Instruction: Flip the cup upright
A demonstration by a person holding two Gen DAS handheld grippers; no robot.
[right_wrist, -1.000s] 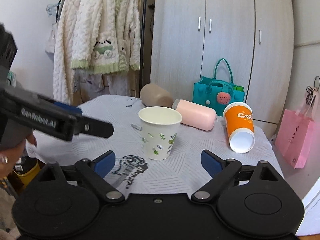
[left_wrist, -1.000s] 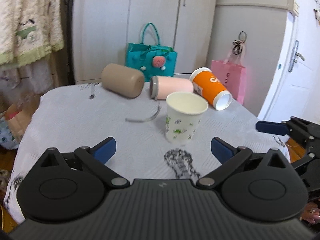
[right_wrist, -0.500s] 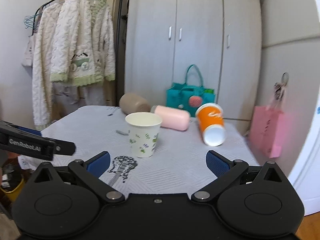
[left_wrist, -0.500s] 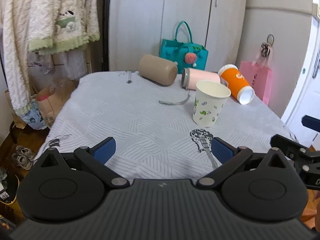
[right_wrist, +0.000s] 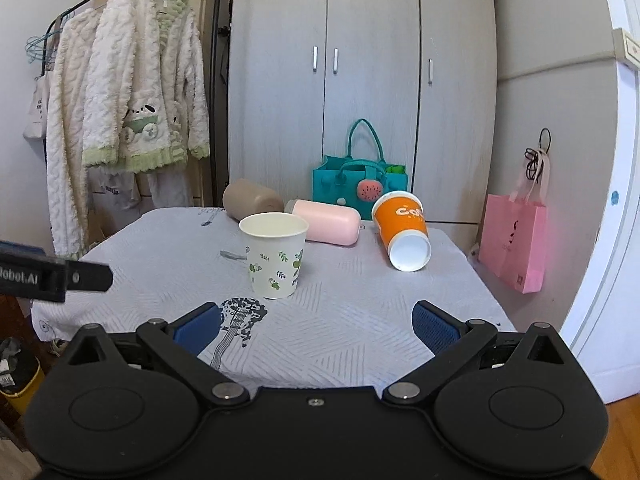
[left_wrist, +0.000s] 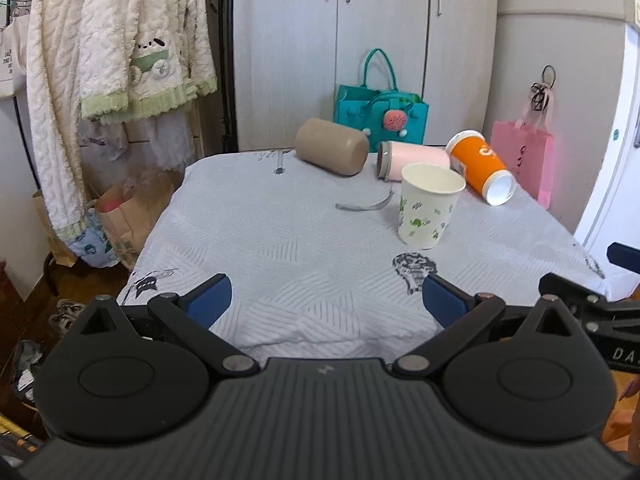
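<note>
Right wrist view cuts off the left hand-held gripper (right_wrist: 56,278); both hand-held grippers gape apart; floral cup (right_wrist: 275,255) upright.

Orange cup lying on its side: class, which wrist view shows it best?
The right wrist view: the orange cup lies nearer centre, open mouth facing the camera. The left wrist view shows it smaller, toward the right, partly behind the floral cup.

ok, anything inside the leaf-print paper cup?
The leaf-print paper cup stands upright, mouth open. Only the plain white upper inner wall shows, with nothing poking above the rim. Both views look too shallowly; the near wall hides the bottom, so I can't rule out something small there.
</note>
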